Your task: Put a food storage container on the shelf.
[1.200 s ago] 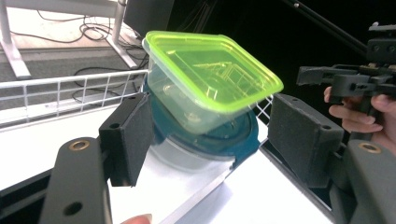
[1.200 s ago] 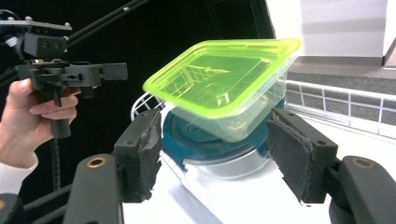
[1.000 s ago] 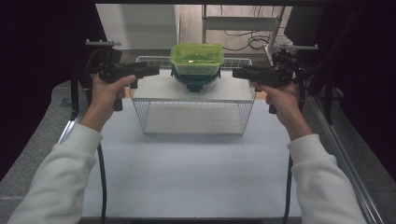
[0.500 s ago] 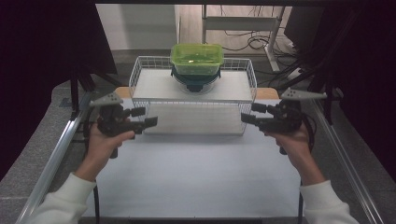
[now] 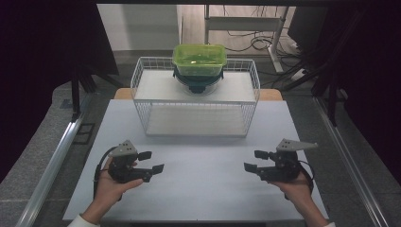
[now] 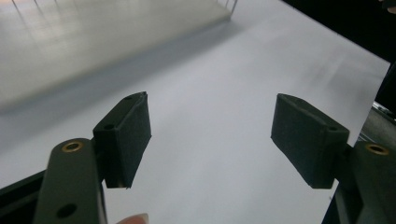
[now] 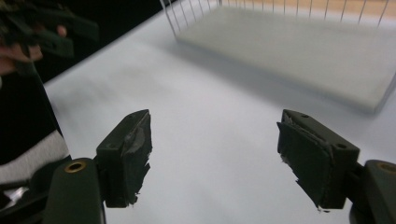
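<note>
Left gripper point(image 5: 152, 161) is held low over the near left part of the white table point(image 5: 203, 189), jaws spread wide with nothing between them. In the left gripper view the two black pads point(image 6: 126, 135) are seen well apart, bare table surface between them. A grey three-cornered plate is seen on top of this gripper in the high view.

Right gripper point(image 5: 255, 161) is held over the near right part of the table, jaws likewise spread and empty. In the right gripper view its pads point(image 7: 128, 151) stand well apart; the padding on both is frayed at the edges. The left gripper point(image 7: 42, 28) is seen farther off at the upper left of that view, blurred.

The two grippers are pointed inward, toward each other, and are well apart.

White wire basket point(image 5: 142, 75) is set at the far middle of the table, well apart from both grippers. A white board is laid across it as an upper shelf. Green lidded container point(image 5: 199, 57) is stacked on a dark teal bowl point(image 5: 196, 85); both rest on that shelf, at its far middle. Neither is touched by a gripper.
</note>
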